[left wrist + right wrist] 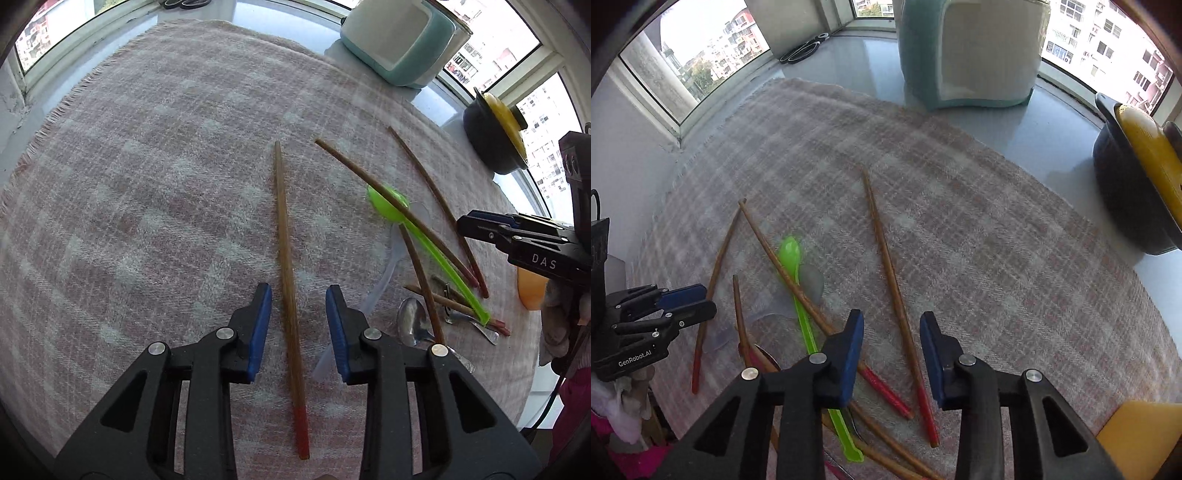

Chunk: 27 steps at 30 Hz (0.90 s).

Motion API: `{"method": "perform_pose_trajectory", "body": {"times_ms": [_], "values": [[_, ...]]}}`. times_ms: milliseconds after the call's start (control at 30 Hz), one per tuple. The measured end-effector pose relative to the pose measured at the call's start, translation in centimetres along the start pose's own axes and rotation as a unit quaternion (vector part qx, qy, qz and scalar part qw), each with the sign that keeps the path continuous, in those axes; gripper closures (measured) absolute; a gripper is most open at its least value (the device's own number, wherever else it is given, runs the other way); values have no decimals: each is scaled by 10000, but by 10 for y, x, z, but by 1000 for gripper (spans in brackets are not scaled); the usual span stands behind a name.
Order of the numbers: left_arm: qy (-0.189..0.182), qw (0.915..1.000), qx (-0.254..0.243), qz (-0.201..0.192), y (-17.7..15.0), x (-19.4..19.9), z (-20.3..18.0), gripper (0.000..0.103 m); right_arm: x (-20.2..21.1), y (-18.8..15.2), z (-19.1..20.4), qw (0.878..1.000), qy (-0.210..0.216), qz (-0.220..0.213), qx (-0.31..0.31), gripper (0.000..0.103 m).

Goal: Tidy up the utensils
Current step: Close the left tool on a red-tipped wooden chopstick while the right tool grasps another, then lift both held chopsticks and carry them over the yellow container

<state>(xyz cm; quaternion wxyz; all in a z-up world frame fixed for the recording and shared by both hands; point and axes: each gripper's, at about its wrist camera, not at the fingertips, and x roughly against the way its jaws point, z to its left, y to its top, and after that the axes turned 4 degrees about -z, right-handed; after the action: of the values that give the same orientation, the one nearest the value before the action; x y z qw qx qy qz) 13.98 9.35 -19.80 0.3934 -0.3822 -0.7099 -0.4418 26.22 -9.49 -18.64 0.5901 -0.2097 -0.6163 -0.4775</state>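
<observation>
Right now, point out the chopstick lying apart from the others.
The chopstick between the left claw's blue pads: it lies alone, touching no other utensil.

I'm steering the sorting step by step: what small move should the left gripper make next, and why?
Probably lower the left gripper a little and close on the lone chopstick. Its blue fingers already stand either side of the shaft without touching it, and this chopstick lies alone on the checked cloth, clear of the tangle around the green spoon.
</observation>
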Motion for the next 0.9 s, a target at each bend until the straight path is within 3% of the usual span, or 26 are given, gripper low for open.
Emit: {"method": "perform_pose_trajectory", "body": {"times_ms": [167,233,333,567,900], "values": [[109,9998,111,-103,3,-2,-3,77,-16,11,3,9996,9,192,196,77],[173,9996,203,-124,8,-5,-3,88,-22,14,3,9994,27,268,226,79],[169,9992,327,-131,12,-6,2,94,-24,21,4,9992,65,286,257,79],[251,9990,252,-269,10,-5,2,97,-29,28,9,9980,-174,426,422,96],[17,9967,726,-366,2,5,18,99,-17,19,7,9996,-52,189,219,99]]}}
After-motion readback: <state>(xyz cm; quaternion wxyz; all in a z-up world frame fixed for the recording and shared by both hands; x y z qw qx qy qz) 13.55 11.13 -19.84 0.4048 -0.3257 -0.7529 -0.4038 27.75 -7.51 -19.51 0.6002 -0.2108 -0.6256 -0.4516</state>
